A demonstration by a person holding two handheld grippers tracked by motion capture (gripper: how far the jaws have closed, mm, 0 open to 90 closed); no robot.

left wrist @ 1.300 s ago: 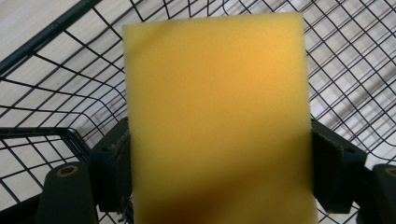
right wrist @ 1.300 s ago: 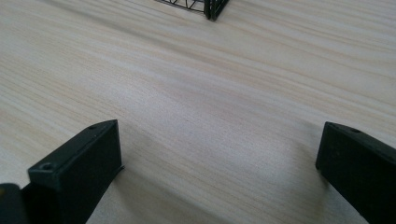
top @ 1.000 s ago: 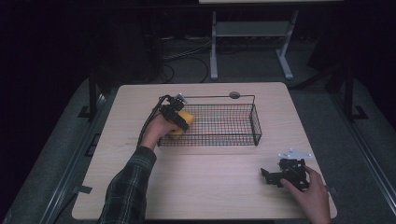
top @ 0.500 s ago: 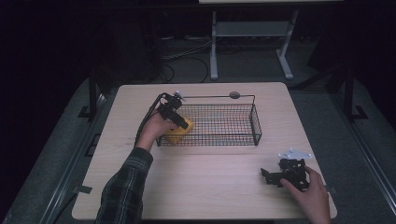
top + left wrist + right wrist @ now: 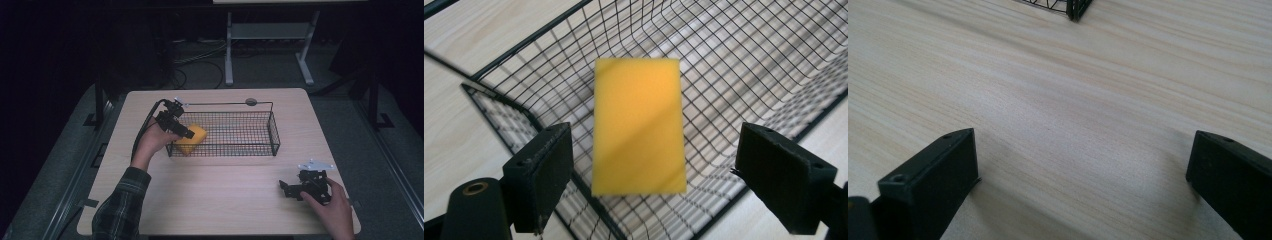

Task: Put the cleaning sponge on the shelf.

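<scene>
Left gripper (image 5: 651, 165) raised, jaws wide; right gripper (image 5: 1083, 185) low, seemingly resting, agape.

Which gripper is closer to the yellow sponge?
Left. The left gripper is right over the sponge in the basket; the right gripper rests far off on the table.

Dark lab: floor cables (image 5: 200, 55), stand (image 5: 270, 45)

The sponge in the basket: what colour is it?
Yellow-orange. The sponge shows best in the left gripper view.
</scene>
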